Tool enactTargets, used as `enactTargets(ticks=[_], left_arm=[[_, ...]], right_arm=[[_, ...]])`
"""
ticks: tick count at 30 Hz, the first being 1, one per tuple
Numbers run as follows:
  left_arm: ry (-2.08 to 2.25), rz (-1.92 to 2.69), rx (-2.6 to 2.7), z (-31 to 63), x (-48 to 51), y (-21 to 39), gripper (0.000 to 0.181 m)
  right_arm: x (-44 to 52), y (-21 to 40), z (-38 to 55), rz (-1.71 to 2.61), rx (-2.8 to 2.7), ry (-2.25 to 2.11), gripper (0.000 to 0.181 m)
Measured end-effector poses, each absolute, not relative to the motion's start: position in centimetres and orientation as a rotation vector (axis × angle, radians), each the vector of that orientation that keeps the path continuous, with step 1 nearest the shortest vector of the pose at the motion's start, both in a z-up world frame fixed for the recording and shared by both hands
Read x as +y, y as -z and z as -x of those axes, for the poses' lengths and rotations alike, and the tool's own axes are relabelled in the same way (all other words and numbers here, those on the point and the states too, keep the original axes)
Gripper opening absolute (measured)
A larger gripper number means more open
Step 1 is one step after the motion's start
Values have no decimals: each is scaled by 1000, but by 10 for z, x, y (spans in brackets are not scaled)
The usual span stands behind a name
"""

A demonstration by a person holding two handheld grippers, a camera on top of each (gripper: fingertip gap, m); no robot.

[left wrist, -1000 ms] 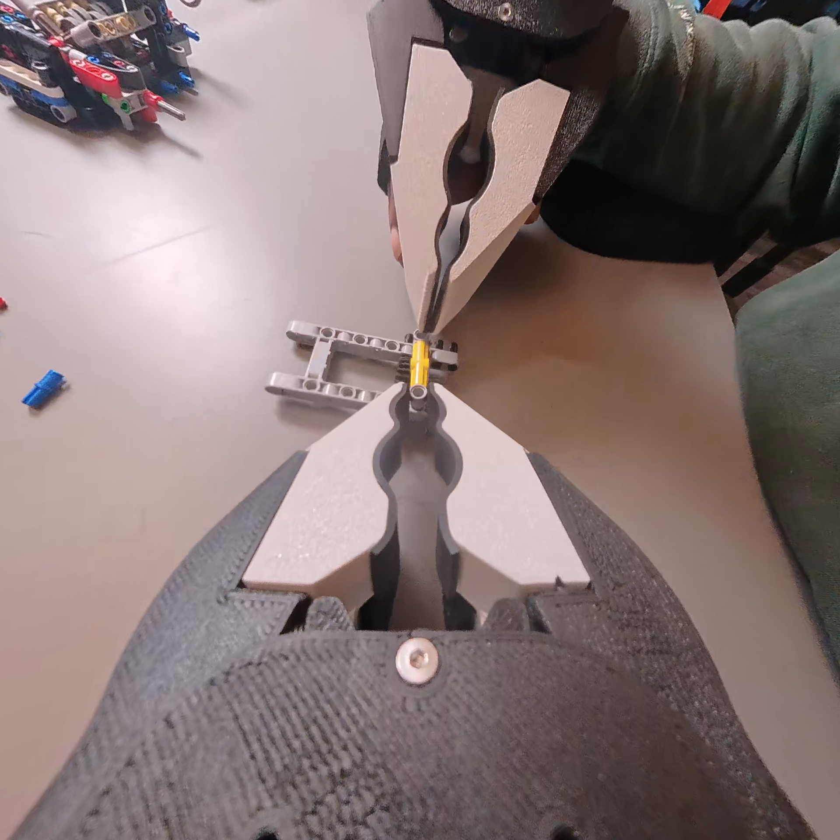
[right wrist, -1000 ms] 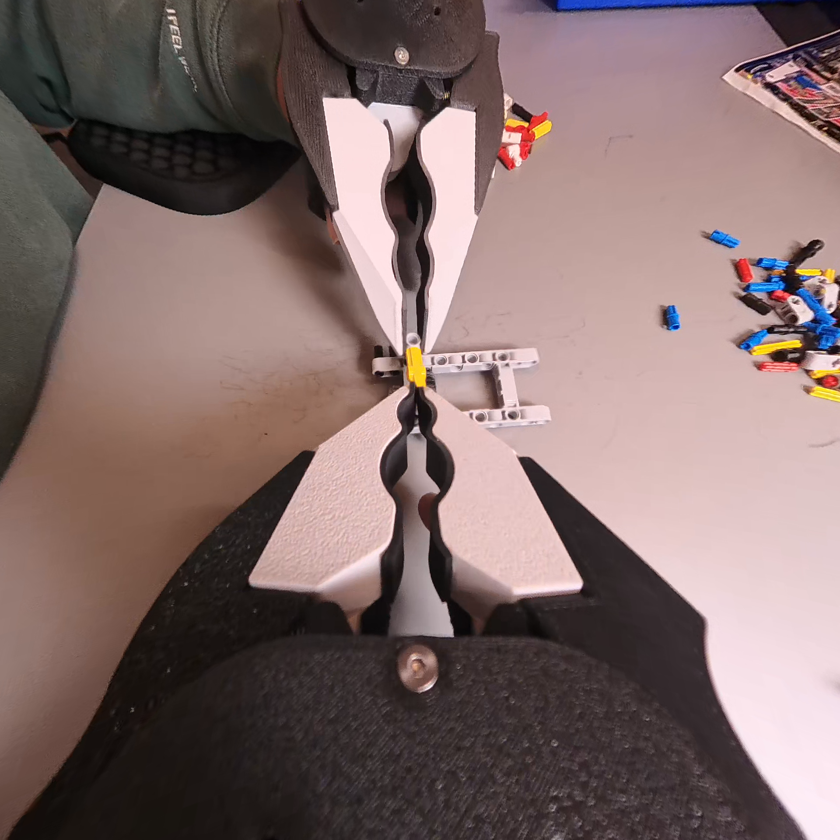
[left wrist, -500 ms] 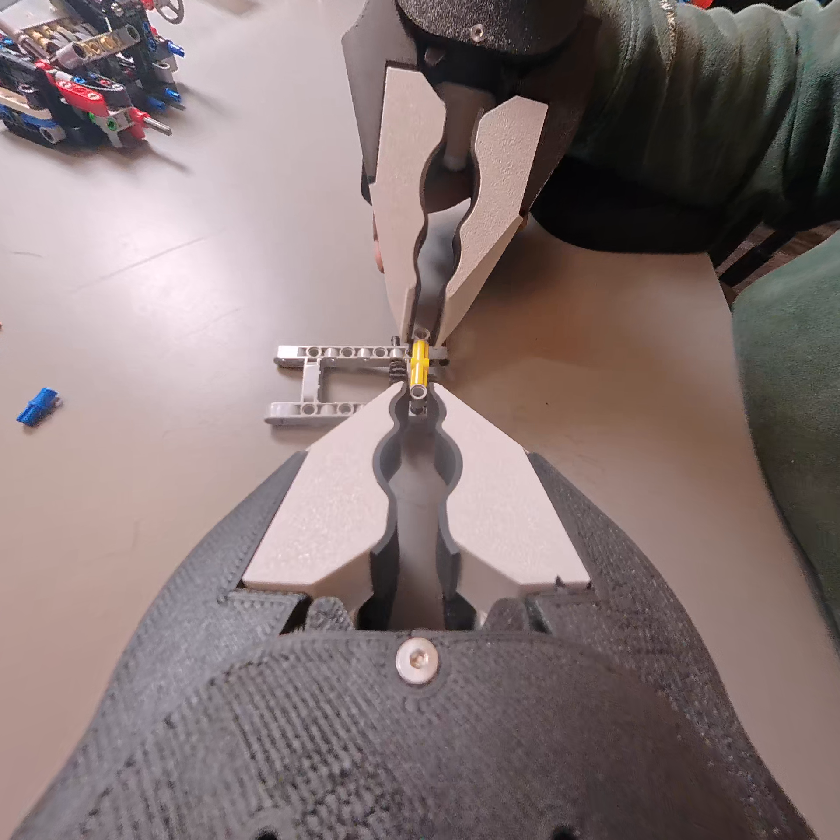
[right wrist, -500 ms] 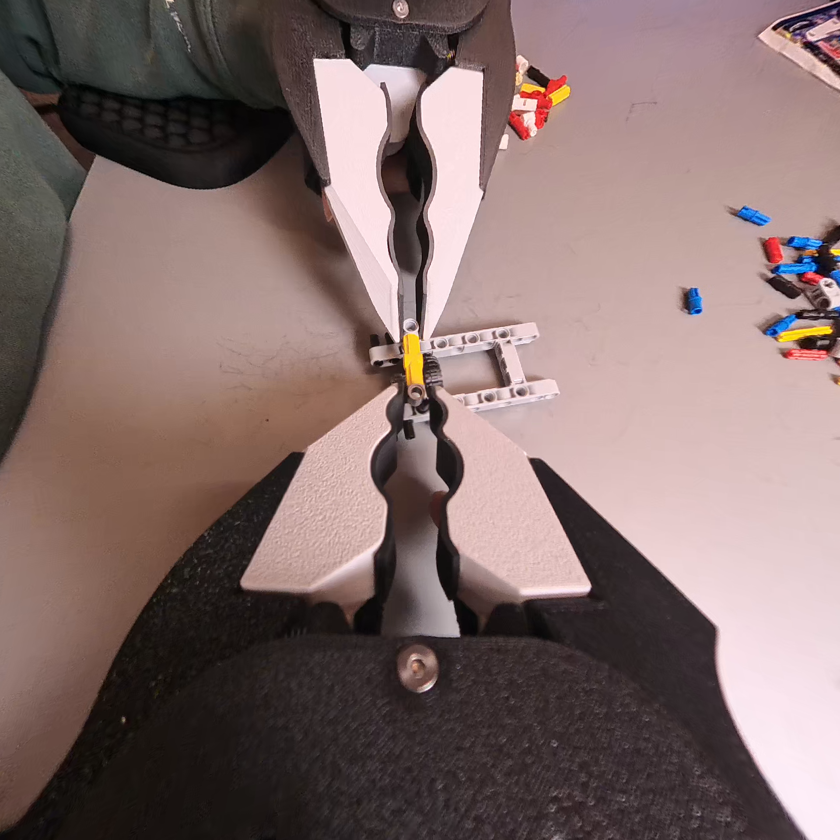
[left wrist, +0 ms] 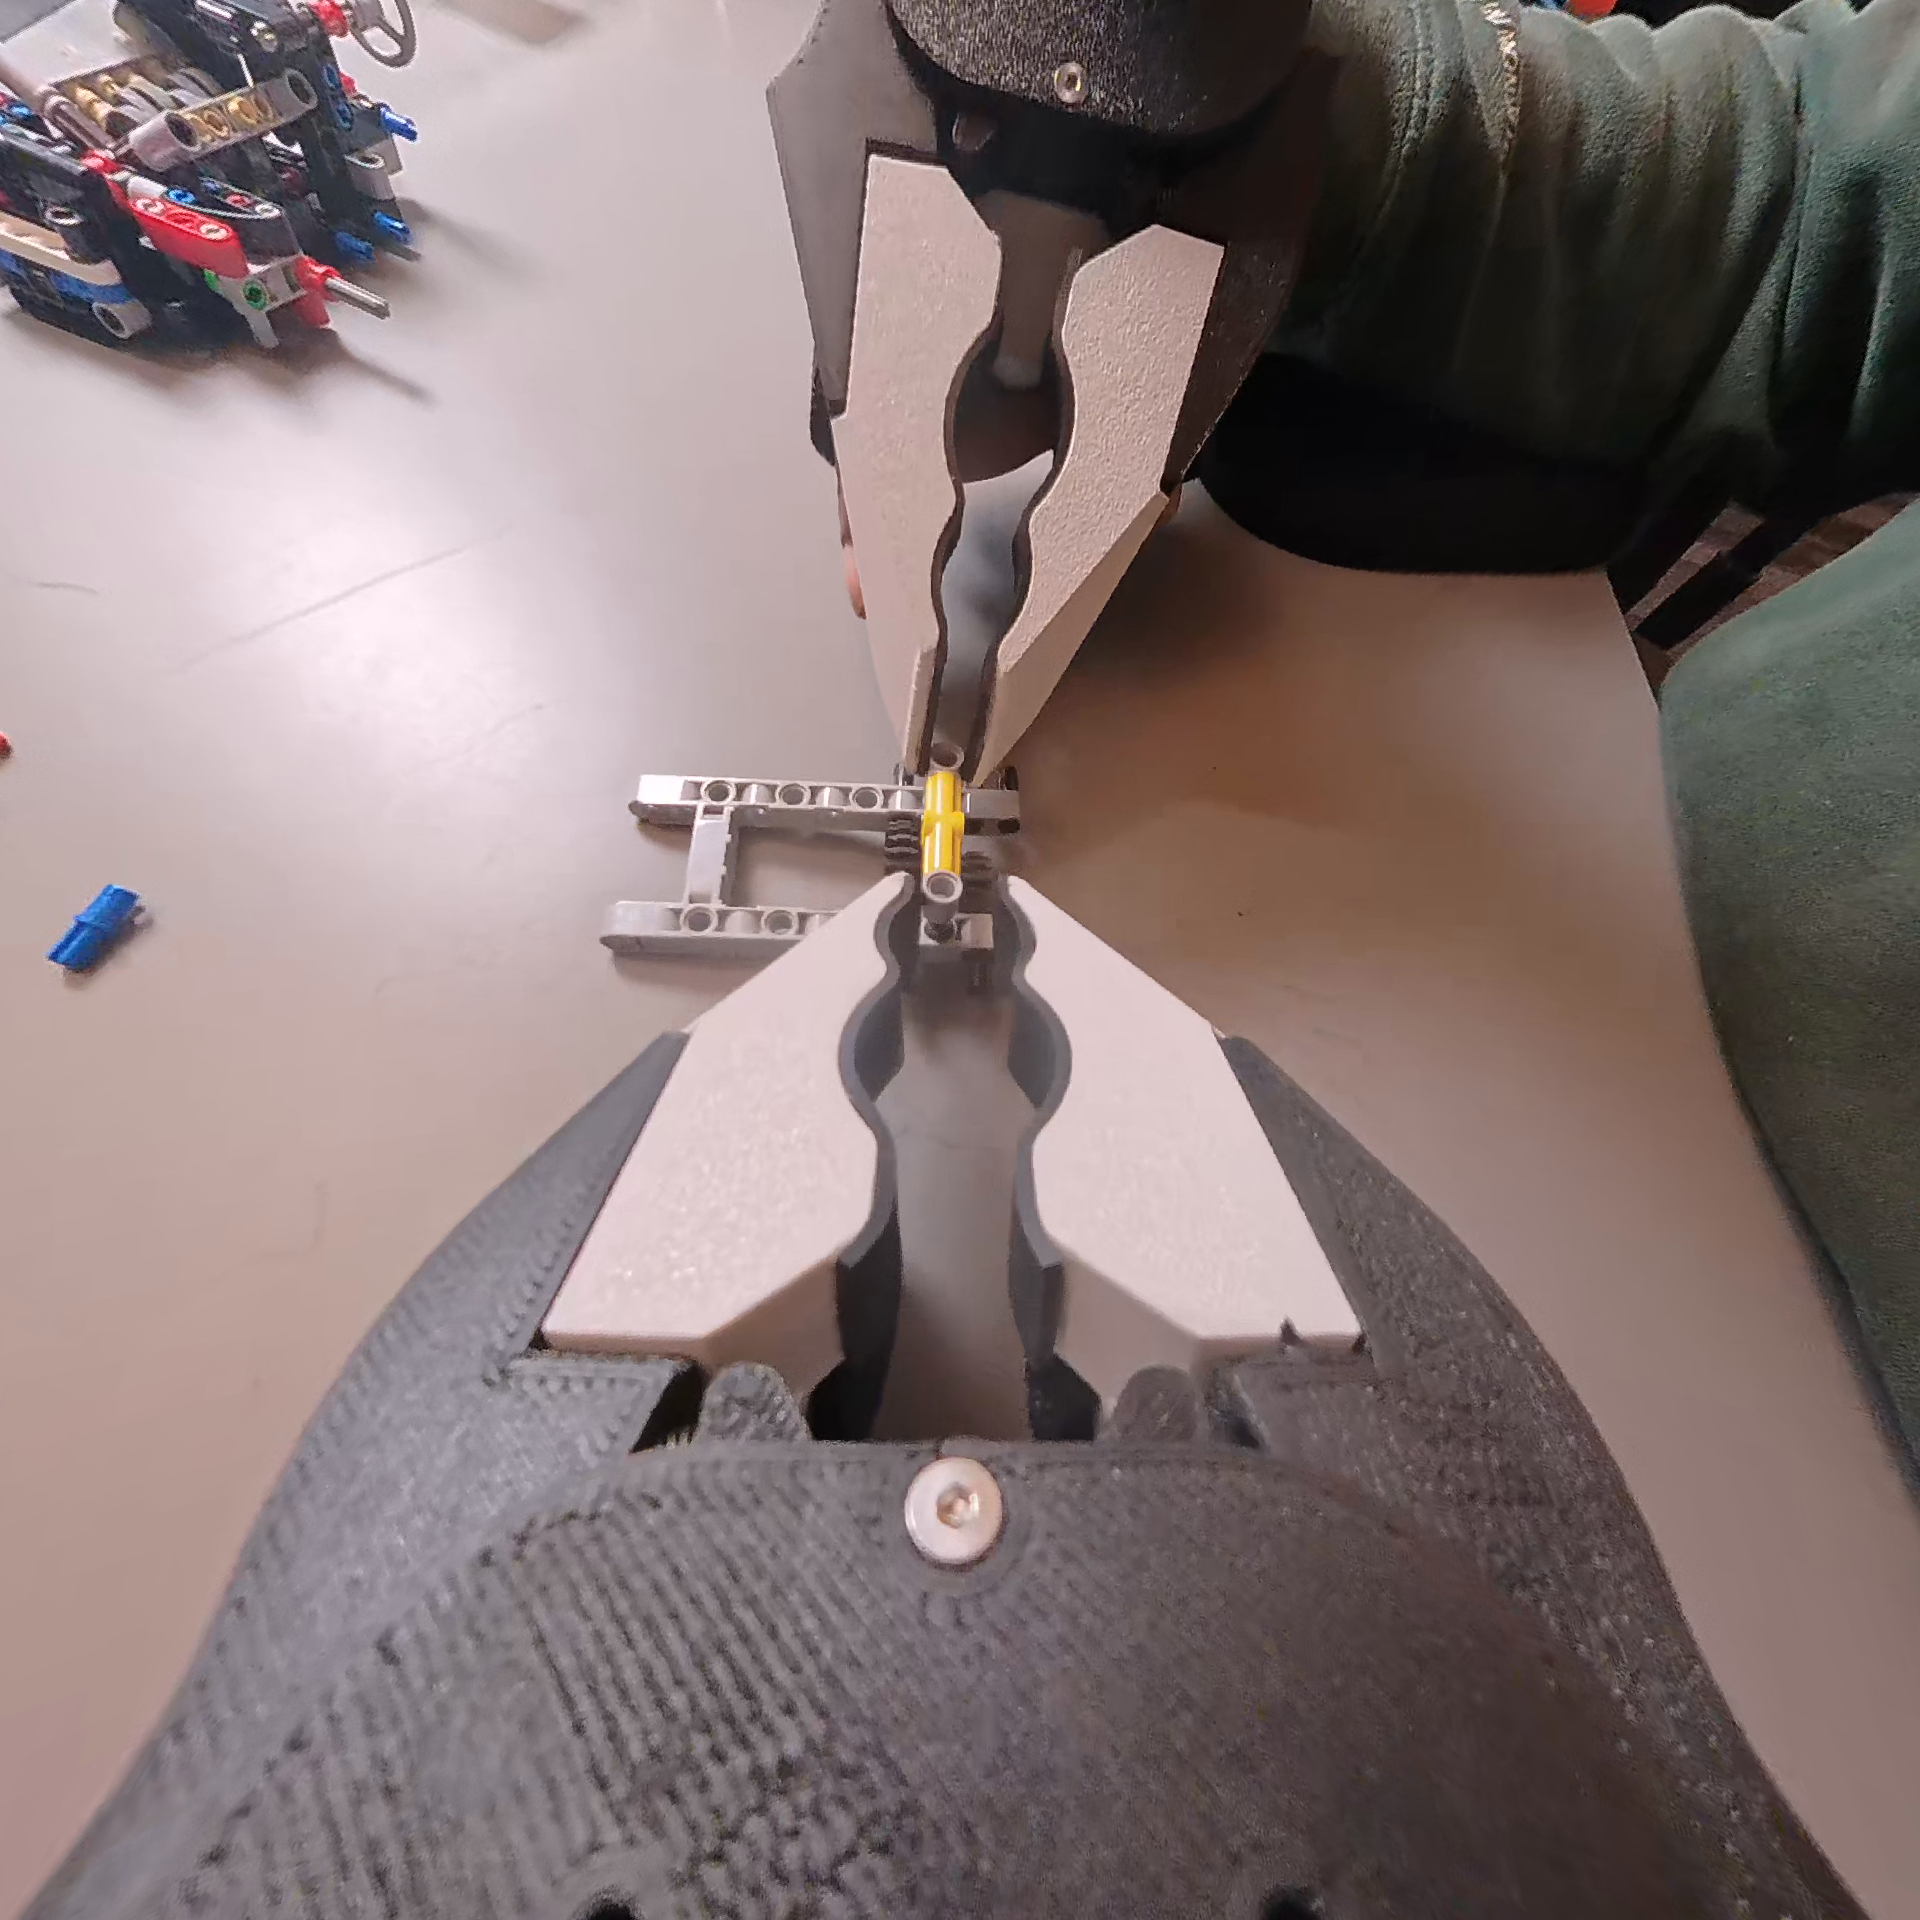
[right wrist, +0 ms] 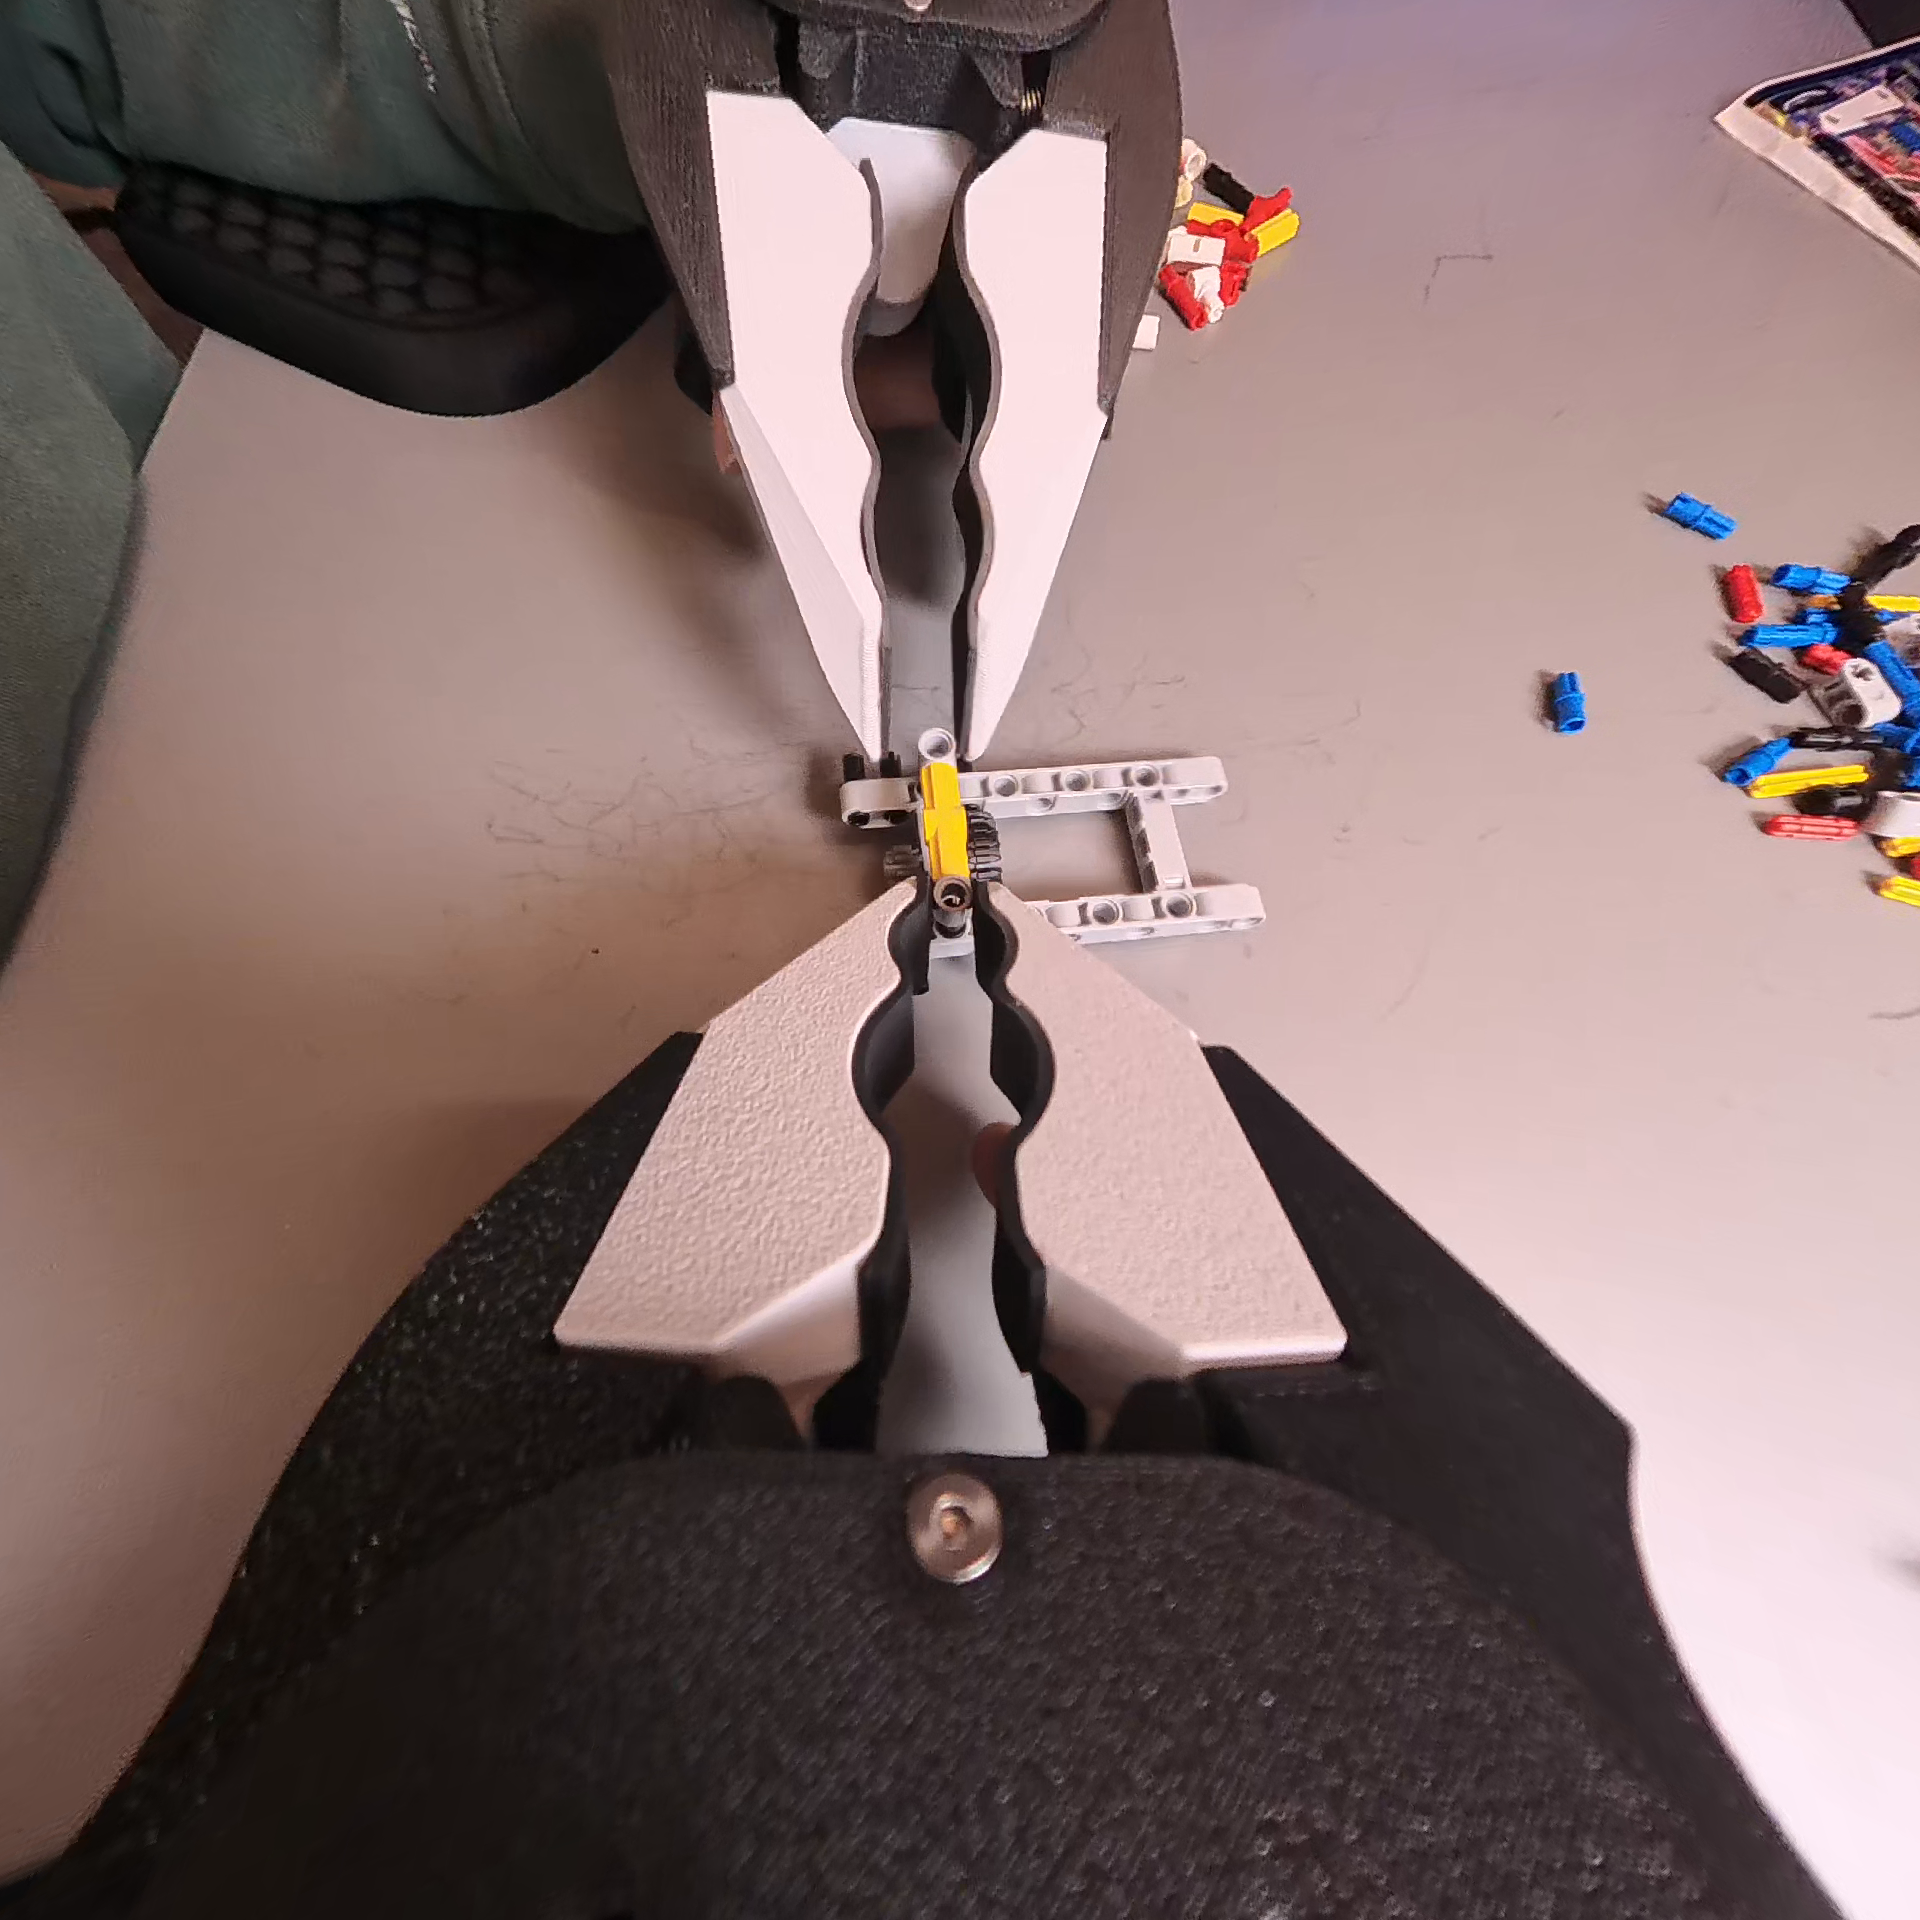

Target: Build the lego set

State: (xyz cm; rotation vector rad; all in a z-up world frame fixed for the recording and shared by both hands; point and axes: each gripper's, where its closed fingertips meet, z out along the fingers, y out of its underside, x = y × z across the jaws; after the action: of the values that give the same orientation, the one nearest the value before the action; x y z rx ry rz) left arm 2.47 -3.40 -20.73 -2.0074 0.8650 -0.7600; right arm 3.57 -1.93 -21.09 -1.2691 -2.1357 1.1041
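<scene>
The frame (left wrist: pixel 769 852) lies on the table (left wrist: pixel 364 582), the yellow axle (left wrist: pixel 940 826) across it. Both the left gripper (left wrist: pixel 943 920) and the right gripper (right wrist: pixel 943 914) have been parted slightly and the axle released, apparently seated; withdrawal seems next.

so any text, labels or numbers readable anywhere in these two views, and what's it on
green sleeve: pale lettering, blurred and partly cut off, not readable
printed booklet: print too small to read
grey lego frame: no writing visible
loose lego pieces: no writing visible
So nothing here can be quoted.
</scene>
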Motion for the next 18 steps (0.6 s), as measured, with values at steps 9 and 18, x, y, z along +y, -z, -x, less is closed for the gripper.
enactTargets(ticks=[9, 18], left_arm=[[723, 2023, 897, -25, -36, 211, 5], [530, 1987, 989, -24, -37, 214, 5]], right_arm=[[-23, 214, -36, 1256, -2160, -1099, 6], [-24, 216, -35, 1184, -2142, -1027, 6]])
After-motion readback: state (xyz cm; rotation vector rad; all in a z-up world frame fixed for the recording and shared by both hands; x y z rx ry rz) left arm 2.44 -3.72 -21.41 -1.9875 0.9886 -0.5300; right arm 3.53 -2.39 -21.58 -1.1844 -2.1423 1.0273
